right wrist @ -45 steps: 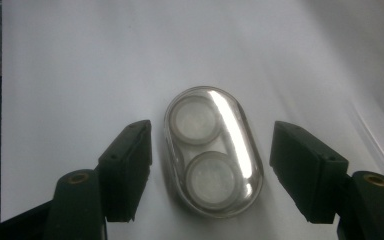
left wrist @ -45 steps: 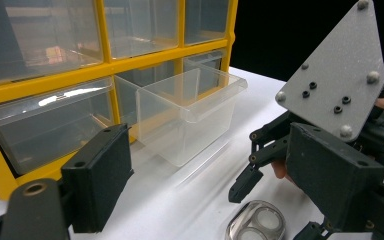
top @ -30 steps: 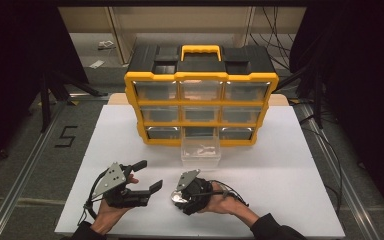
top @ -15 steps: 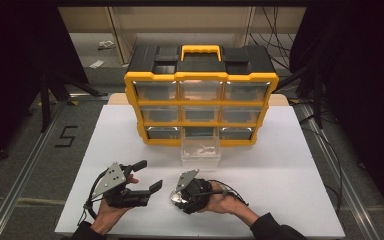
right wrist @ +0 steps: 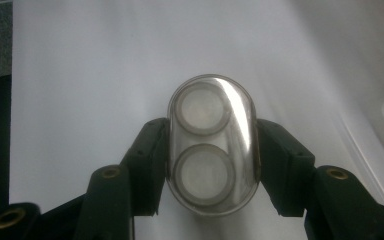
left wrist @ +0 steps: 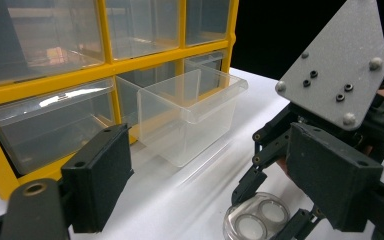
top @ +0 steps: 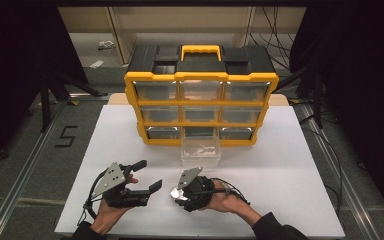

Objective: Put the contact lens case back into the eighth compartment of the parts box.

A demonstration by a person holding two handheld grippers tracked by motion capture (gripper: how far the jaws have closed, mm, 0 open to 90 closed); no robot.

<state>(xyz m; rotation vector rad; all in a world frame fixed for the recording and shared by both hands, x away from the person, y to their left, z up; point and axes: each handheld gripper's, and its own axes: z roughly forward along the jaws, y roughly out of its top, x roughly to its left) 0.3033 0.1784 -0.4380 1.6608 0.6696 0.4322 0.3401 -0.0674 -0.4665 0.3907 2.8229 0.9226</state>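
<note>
Clear oval case (right wrist: 211,145) clamped in the right gripper (top: 179,192), low over the white table (top: 280,165).

Since a second ago the right gripper's jaws have been closing, and their pads now press the case's two long sides; both hands sit where they did, and the cabinet and loose drawer have not shifted. Inside the case lie two round pale discs (left wrist: 260,220), one beyond the other along the jaws. Just to its left the left gripper (top: 145,176) rests with jaws spread wide apart, nothing between them. Farther off, a clear plastic drawer (top: 200,152) stands on the table touching the front of the yellow-and-black cabinet (top: 201,97); whether anything is in it I cannot tell. Behind it the bottom middle slot gapes, while the other clear drawers sit closed, their contents indistinct.
</note>
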